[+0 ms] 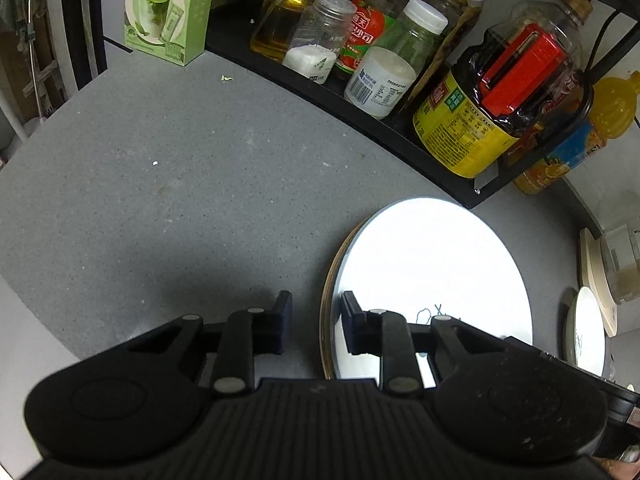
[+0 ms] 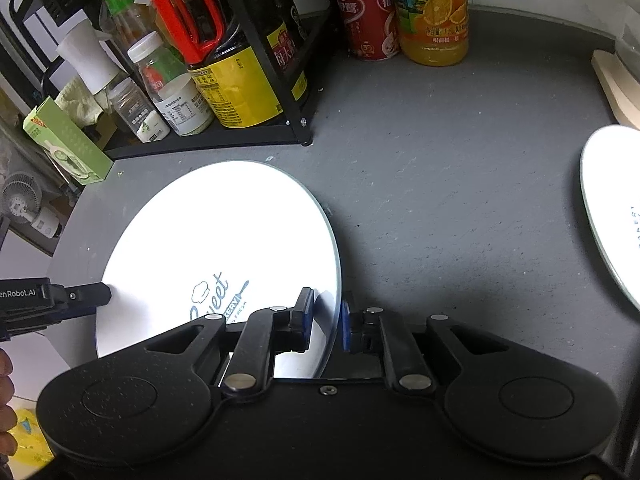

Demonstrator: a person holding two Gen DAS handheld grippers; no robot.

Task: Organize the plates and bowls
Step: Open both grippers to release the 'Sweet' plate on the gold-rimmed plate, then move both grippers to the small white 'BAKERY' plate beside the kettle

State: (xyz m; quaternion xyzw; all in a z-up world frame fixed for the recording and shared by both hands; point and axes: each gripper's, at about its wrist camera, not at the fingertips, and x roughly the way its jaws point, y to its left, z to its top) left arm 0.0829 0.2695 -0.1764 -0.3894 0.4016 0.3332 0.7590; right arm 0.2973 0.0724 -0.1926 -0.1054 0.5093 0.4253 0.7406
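The white plate [image 2: 224,248] lies on the grey counter [image 2: 440,200] near the black rack [image 2: 256,128]. The right gripper [image 2: 325,318] pinches its rim, probably to lift it. The left gripper [image 1: 316,326] (jaws spread) straddles the opposite rim, seemingly for support. Another plate [image 2: 612,208] waits well apart.

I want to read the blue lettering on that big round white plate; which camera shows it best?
The right wrist view: the big round white plate shows its blue lettering nearly unobstructed. In the left wrist view the plate is overexposed and the left gripper hides almost all the lettering.
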